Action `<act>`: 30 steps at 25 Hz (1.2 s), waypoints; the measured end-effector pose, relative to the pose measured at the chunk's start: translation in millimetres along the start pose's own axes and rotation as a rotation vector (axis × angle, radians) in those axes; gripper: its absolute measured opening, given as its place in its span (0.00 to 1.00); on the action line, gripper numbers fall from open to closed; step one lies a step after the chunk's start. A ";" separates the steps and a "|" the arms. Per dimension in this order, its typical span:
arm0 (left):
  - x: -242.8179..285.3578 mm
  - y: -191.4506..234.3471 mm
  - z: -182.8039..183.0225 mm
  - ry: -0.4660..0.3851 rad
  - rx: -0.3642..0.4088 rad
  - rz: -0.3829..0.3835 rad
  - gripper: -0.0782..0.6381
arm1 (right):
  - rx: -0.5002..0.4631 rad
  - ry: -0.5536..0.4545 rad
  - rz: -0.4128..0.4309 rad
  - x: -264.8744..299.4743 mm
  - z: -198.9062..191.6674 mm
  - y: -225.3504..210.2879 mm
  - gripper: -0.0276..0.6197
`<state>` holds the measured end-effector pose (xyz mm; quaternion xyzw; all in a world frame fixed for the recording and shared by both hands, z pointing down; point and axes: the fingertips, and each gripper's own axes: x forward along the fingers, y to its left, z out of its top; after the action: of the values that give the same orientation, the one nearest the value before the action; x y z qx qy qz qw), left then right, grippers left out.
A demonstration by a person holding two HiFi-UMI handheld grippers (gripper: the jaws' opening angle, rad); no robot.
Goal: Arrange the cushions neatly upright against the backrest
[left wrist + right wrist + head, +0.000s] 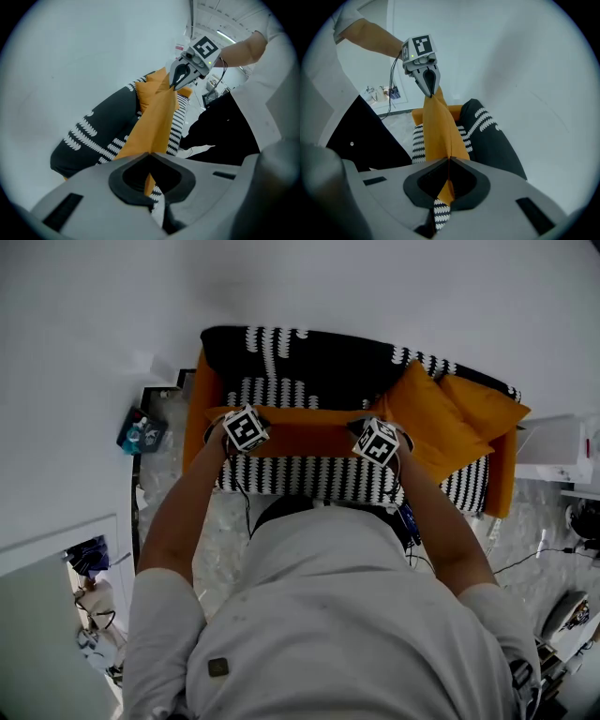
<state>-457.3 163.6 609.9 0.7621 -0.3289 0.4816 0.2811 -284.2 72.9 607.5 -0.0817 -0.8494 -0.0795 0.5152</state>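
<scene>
An orange cushion hangs stretched between my two grippers above the seat of a black-and-white patterned sofa. My left gripper is shut on the cushion's left end, and its jaws pinch the orange fabric. My right gripper is shut on the other end, where the orange fabric runs into its jaws. Each gripper view shows the opposite gripper, the right one and the left one, biting the far corner. Two more orange cushions lean at the sofa's right end.
The sofa has orange armrests and stands against a white wall. A blue object lies on the floor to the left. White furniture and cables are at the right. The person's torso fills the foreground.
</scene>
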 end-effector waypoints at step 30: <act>26.6 203.3 -48.4 0.030 -0.084 -0.019 0.13 | -0.003 0.061 0.066 142.2 90.7 -125.7 0.09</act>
<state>-632.4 66.3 675.4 0.7455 -0.3373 0.4762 0.3221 -455.0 -21.5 686.1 -0.1078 -0.8300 -0.0663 0.5433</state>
